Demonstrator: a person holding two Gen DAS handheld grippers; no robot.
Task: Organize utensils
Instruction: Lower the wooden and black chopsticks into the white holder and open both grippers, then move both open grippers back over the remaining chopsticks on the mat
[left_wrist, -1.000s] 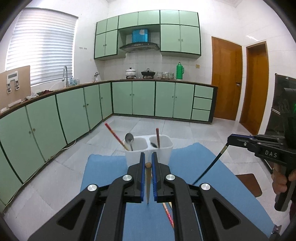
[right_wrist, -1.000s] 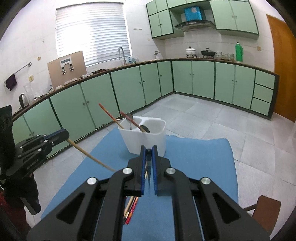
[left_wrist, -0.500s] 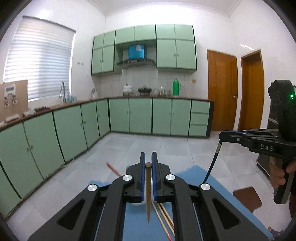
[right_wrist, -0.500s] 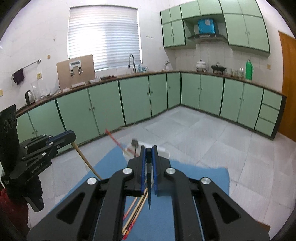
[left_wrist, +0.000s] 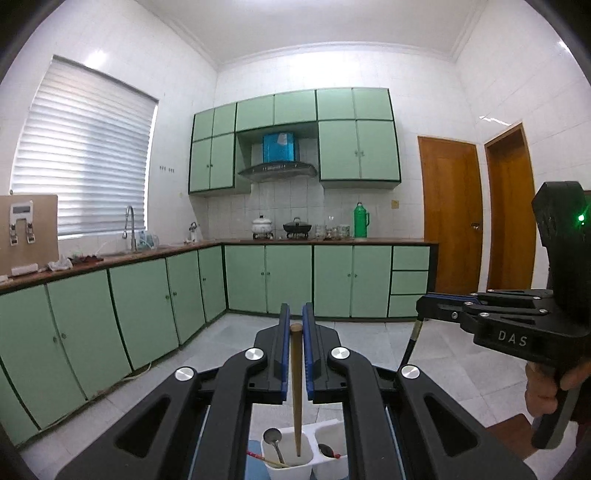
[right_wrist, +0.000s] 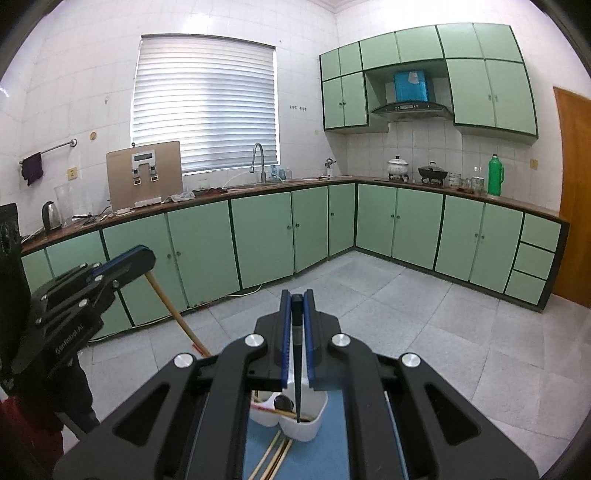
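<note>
Risk, left side: the left gripper (left_wrist: 294, 334) is clamped on a wooden chopstick (left_wrist: 296, 387) near its top end, and the stick hangs point-down over the white two-cell utensil holder (left_wrist: 295, 467). With so little of the stick inside the pads, it could pivot, and a swinging tip may catch the divider or rim instead of entering a cell. Risk, right side: the right gripper (right_wrist: 296, 314) is clamped on a dark chopstick (right_wrist: 296, 369), also held high on its length, hanging over the same holder (right_wrist: 303, 430). Two sticks lowered together into one small container could foul each other or the utensils leaning there. A knock may tip the light plastic holder.

Containers: the holder stands on the blue mat (right_wrist: 332, 443); which edge it is nearest cannot be told, as the grippers hide most of the mat. In the left wrist view its left cell holds a metal spoon (left_wrist: 272, 437) and a red chopstick (left_wrist: 258, 456) lying across the rim. The right cell holds a dark spoon (left_wrist: 327, 449). Loose chopsticks (right_wrist: 275, 458) lie on the mat just in front of the holder, not yet sorted.
</note>
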